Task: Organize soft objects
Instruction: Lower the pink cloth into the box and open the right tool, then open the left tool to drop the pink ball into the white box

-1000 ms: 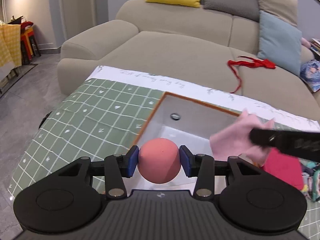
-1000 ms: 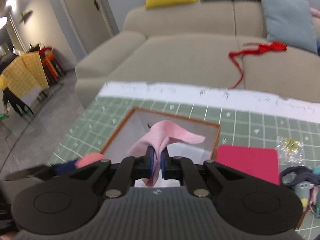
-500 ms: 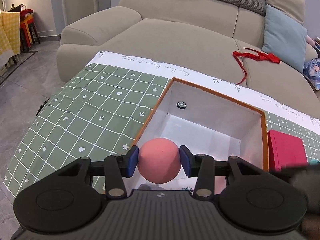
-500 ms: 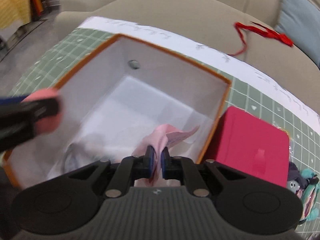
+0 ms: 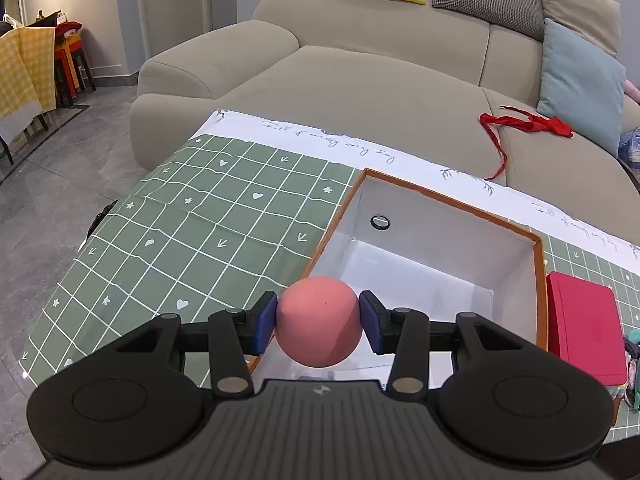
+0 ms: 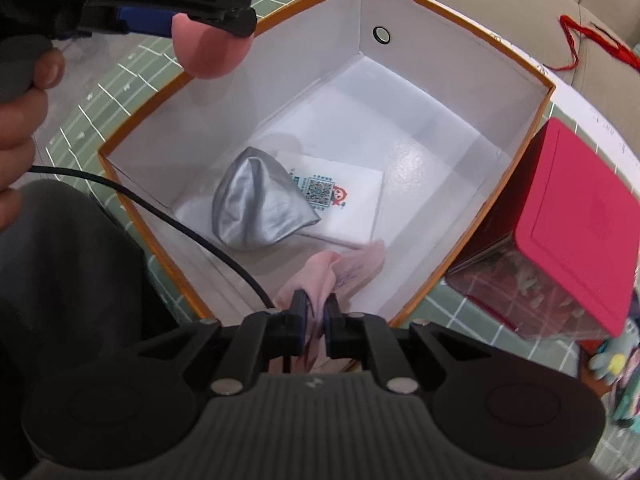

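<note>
My left gripper [image 5: 319, 321] is shut on a pink foam ball [image 5: 319, 321] and holds it above the near left rim of the orange-edged white box [image 5: 538, 256]. The ball also shows in the right wrist view [image 6: 212, 50], over the box's left rim [image 6: 132, 120]. My right gripper [image 6: 316, 312] is shut on a pale pink cloth [image 6: 340, 270] and holds it low inside the box, near its front wall. A silver soft pouch [image 6: 256, 204] lies on a white printed packet [image 6: 344, 204] on the box floor.
A red-lidded box [image 6: 576, 220] stands right of the white box; it also shows in the left wrist view [image 5: 586, 328]. Small soft toys [image 6: 612, 364] lie at the far right. The green checked cloth [image 5: 192, 216] covers the table. A beige sofa [image 5: 360, 80] with a red ribbon [image 5: 524, 124] stands behind.
My right gripper has gone down into the box with the pink cloth. My left gripper has stayed over the left rim with the ball.
</note>
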{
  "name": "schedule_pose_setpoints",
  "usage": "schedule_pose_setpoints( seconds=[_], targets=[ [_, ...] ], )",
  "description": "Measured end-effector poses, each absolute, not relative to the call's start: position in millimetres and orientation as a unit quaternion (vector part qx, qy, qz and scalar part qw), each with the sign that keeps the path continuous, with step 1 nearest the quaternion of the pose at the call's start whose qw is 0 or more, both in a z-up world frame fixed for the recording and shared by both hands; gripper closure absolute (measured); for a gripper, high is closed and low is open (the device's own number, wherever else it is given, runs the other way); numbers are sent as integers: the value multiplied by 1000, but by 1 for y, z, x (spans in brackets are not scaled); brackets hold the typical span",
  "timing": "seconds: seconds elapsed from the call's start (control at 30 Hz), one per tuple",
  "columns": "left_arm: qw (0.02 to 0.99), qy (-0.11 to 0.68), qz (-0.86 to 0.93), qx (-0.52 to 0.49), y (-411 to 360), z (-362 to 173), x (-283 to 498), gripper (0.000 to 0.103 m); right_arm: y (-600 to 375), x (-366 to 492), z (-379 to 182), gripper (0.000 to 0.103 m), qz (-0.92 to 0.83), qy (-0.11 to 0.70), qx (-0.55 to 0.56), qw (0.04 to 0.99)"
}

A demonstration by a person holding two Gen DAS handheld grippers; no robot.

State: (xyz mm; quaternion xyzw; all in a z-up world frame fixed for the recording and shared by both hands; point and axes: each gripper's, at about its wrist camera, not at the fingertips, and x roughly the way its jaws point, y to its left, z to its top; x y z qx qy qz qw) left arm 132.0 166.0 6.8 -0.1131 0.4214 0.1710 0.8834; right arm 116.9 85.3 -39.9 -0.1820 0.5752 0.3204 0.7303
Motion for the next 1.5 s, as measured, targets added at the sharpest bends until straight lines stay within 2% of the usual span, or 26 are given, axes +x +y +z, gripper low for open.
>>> schedule_pose_setpoints(
  seconds=[0.3, 0.37, 0.47, 0.5, 0.57, 0.6, 0.63, 0.8, 0.9, 1.27, 1.37, 1.4, 1.5],
  targets=[
    [882, 437, 138, -111, 164, 0, 136, 52, 88, 124, -43, 96, 311, 569, -186, 738],
    [881, 445, 116, -112, 165, -4, 139, 52, 88, 126, -45, 91, 307, 565, -184, 744],
    [873, 457, 99, -137, 174, -11, 142, 52, 87, 129, -46, 76, 311, 571, -168, 741],
    [871, 459, 101, -143, 176, -13, 144, 52, 87, 131, -45, 63, 315, 574, -163, 738],
    [869, 464, 94, -145, 179, -15, 150, 52, 87, 133, -42, 50, 313, 571, -161, 741],
    [868, 467, 87, -144, 179, -15, 154, 52, 86, 133, -39, 37, 310, 566, -161, 746],
    [867, 470, 78, -144, 179, -16, 158, 52, 85, 135, -36, 34, 310, 561, -158, 752],
    [853, 495, 57, -156, 179, -36, 176, 52, 85, 139, -25, 34, 316, 554, -140, 757],
    [840, 521, 88, -121, 176, -55, 178, 53, 88, 136, -25, 34, 314, 552, -145, 759],
    [840, 522, 129, -72, 161, -58, 176, 46, 95, 132, -28, 34, 316, 550, -119, 764],
    [837, 527, 138, -51, 157, -59, 180, 40, 94, 131, -27, 34, 316, 549, -120, 764],
    [838, 525, 145, -36, 154, -58, 180, 32, 93, 131, -27, 34, 314, 550, -119, 765],
    [839, 522, 147, -34, 149, -56, 178, 21, 89, 132, -24, 34, 316, 548, -111, 766]
  ],
)
